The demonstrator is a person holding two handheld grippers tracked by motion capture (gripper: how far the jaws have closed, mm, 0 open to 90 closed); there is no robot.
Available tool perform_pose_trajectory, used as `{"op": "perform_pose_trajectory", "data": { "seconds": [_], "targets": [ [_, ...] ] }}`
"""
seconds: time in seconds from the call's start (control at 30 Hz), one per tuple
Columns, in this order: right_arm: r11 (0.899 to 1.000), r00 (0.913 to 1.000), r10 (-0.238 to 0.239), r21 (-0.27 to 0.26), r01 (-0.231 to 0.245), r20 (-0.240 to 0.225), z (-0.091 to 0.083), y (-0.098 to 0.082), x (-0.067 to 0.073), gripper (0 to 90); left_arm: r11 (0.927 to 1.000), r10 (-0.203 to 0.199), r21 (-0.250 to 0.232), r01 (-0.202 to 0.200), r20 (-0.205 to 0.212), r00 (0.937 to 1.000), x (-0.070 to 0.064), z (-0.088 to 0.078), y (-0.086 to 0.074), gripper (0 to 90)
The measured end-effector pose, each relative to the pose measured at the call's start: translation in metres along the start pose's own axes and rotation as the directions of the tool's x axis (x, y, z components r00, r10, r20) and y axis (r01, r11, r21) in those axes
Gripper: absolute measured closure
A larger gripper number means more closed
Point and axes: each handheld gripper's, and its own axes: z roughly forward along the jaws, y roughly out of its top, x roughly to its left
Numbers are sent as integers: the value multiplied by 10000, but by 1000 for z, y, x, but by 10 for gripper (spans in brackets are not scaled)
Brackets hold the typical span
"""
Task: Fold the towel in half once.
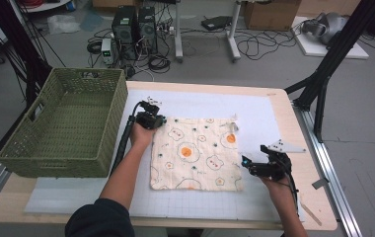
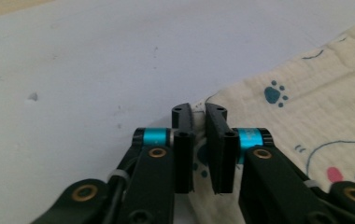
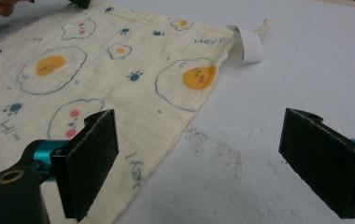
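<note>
A cream cloth [image 1: 195, 153] printed with fried eggs and paw marks lies flat on the white mat. My left gripper [image 1: 162, 120] sits at its far left corner. In the left gripper view the jaws [image 2: 199, 116] stand almost together, with the cloth's edge [image 2: 306, 116] pinched between them. My right gripper [image 1: 247, 163] hovers at the cloth's right edge near the front corner. Its pads [image 3: 91, 158] are wide apart with nothing between them, one over the cloth [image 3: 96, 60] and the other over bare mat. A white tag [image 3: 251, 45] curls at the far right corner.
A green woven basket [image 1: 111, 123] stands on the table's left side, close to my left arm. The white mat [image 1: 254, 108] covers most of the wooden table [image 1: 299, 133]. Computers and cables lie on the floor beyond.
</note>
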Motion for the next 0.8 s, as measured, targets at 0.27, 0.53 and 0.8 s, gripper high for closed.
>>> {"op": "perform_pose_trajectory", "data": {
  "seconds": [0.27,0.53,0.8],
  "targets": [
    [9933,9983,-418,1061,458,-398,51,48,-20,144,9916,-1231,-307,1255,701,9899,11,-6,-5,849],
    [9811,9982,-594,1843,584,3,106,73,-25,386,9928,-1096,-411,1129,762,9911,10,-11,-7,849],
    [9649,9916,-960,2529,714,862,144,84,-27,483,9954,-870,-348,898,748,9934,9,-17,-5,849]
  ]
}}
